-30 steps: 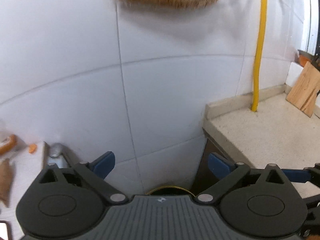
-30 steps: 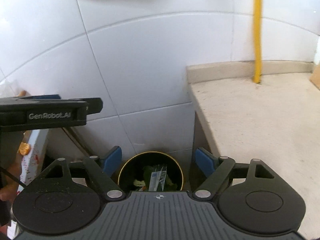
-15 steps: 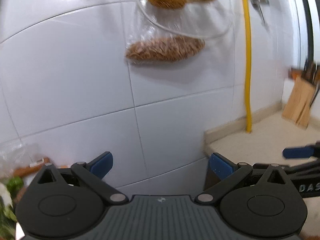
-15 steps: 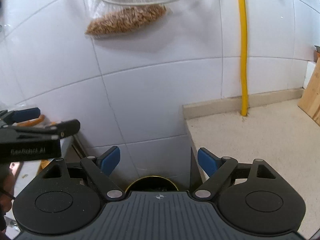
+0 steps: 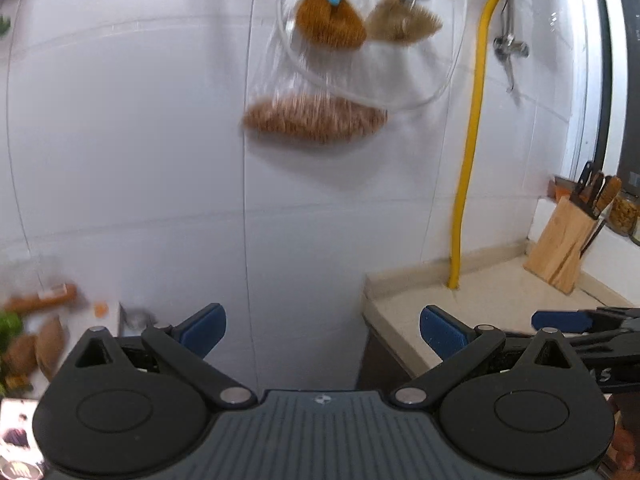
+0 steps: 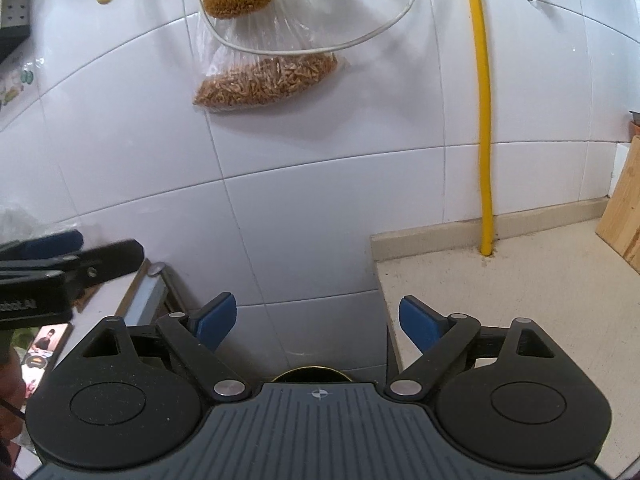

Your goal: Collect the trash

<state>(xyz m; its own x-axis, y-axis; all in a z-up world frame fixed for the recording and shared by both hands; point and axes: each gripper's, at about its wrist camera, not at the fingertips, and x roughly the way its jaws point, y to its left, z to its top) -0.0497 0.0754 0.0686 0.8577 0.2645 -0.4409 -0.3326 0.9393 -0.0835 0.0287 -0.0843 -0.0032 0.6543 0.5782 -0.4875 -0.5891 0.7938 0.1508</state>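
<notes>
Trash is seen in neither hand-held gripper, and none can be made out on the bare stretch of bench (image 6: 520, 300) at the right. Only the gold rim of the bin (image 6: 312, 372) is still caught, low in the right wrist view just above the tool body and in the gap below the bench edge; a second ago its mouth, with scraps inside, was in plain sight, so the view has been lifted away from it. The right hand-held gripper (image 6: 316, 320) is seen with its blue pads apart and still widening, nothing between them. The left hand-held gripper (image 5: 322, 334) is likewise spread and empty. Both views have swung upward along the white tiled wall, so that the hanging bag of brown pieces (image 6: 266, 78), the brushes (image 5: 330, 20) above it and the yellow pipe (image 6: 482, 120) are now framed. A drop into the bin is judged to be finished, and another piece would have to be sought. Blurred vegetables (image 5: 24, 336) at the left edge of the left view, beside a phone (image 6: 42, 346), may be where that search is taken, though this cannot be told.
</notes>
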